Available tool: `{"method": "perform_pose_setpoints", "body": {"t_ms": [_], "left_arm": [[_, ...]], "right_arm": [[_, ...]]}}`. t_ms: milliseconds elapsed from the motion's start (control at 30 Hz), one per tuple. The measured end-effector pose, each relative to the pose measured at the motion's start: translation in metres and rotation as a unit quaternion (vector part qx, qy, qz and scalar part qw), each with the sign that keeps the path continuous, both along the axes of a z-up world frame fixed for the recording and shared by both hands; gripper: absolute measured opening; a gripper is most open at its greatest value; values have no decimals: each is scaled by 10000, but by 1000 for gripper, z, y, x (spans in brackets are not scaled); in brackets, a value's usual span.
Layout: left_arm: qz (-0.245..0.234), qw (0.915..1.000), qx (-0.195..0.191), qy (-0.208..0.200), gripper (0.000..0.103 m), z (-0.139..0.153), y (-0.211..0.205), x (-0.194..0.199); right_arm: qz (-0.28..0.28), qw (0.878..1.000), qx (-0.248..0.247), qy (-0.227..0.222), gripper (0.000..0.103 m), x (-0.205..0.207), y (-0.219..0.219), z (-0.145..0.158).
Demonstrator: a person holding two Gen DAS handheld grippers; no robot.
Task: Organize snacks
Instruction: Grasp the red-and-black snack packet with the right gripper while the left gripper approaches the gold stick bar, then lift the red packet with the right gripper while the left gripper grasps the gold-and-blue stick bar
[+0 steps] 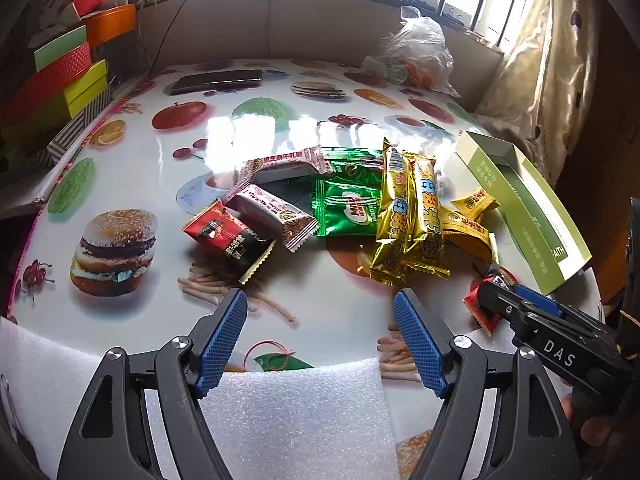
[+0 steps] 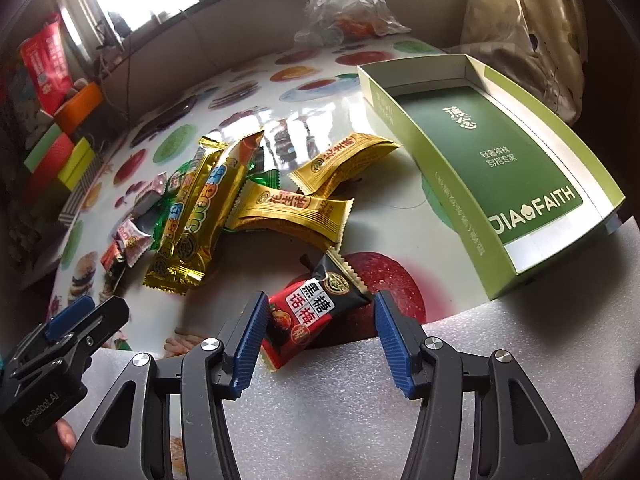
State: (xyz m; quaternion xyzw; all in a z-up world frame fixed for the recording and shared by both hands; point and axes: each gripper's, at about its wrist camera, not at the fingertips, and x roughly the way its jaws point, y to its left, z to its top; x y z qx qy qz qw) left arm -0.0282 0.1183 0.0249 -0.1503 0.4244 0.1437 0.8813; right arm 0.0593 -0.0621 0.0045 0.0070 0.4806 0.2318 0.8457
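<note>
A pile of snack packets lies mid-table: two gold bars, a green packet, pink-white packets, a red-black packet and gold-orange packets. A green lidless box stands empty at the right. My right gripper is open, its jaws on either side of a red-black plum candy packet at the table's front edge; the packet lies against the left pad. My left gripper is open and empty, in front of the pile.
White foam sheet covers the near table edge. Coloured boxes are stacked at the far left. A dark flat case and a clear plastic bag sit at the back. A curtain hangs at right.
</note>
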Motion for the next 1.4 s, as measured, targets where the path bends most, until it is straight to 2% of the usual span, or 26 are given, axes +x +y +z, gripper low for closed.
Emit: {"method": "perform_pose_setpoints", "body": {"t_ms": [233, 333, 467, 633, 767, 833, 933, 1133, 1333, 1400], "left_arm": [[-45, 10000, -49, 40, 76, -1, 1, 6], [-89, 9999, -73, 7, 76, 1, 1, 11], [-196, 9997, -104, -64, 76, 4, 1, 20], [-303, 9988, -357, -110, 76, 6, 2, 34], [-405, 9987, -306, -95, 76, 8, -2, 48], [-368, 9989, -268, -55, 70, 8, -2, 55], [-370, 9989, -285, -23, 68, 7, 0, 66], [-364, 9991, -229, 63, 63, 5, 4, 82], [-589, 9978, -196, 229, 59, -1, -2, 97], [-623, 9973, -241, 300, 53, -4, -3, 101]], "right_arm": [[43, 9998, -128, -169, 50, 4, 11, -1], [-15, 9992, -229, -317, 38, 6, 11, -2], [66, 9980, -404, -477, 29, 5, 12, -2], [82, 9980, -348, -515, 22, 7, 6, -3], [23, 9980, -329, -542, 20, 10, 0, -1], [11, 9978, -317, -587, 19, 9, -3, 0], [31, 9969, -295, -725, 17, 6, -6, 5], [-11, 9973, -114, -731, 16, 5, -17, 8], [-9, 9973, 100, -729, 16, 5, -24, 11], [-8, 9972, 168, -728, 16, 5, -25, 12]]}}
